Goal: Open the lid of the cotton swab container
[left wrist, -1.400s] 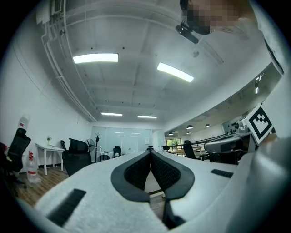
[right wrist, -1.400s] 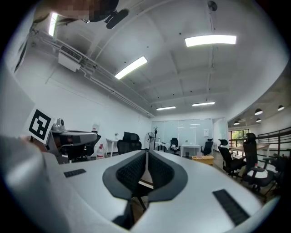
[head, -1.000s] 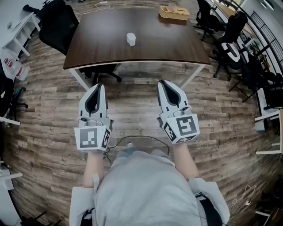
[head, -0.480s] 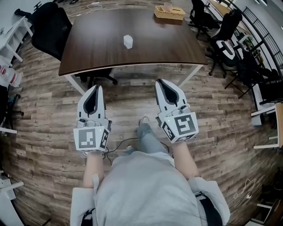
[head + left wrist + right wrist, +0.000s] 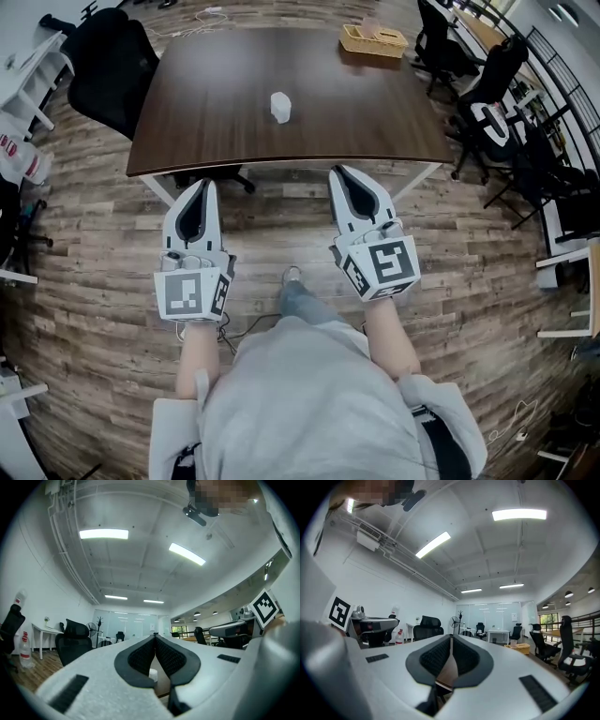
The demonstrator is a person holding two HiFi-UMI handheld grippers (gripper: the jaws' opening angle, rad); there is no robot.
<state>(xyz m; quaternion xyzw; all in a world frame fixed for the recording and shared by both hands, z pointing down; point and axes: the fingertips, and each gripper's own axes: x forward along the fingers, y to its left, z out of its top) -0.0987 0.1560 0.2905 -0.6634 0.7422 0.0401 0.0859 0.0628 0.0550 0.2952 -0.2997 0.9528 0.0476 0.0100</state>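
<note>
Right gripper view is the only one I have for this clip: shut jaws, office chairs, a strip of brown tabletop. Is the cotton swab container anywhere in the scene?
Observer: Yes. The head view shows a small white container standing alone near the middle of the dark table. It is too small to tell how its lid sits.
Operator: Is either gripper close to it?
Observer: No. The left gripper and the right gripper are both over the wooden floor, short of the table's near edge.
Operator: Is the left one carrying anything?
Observer: No. The left gripper view shows its jaws shut with nothing between them.
</note>
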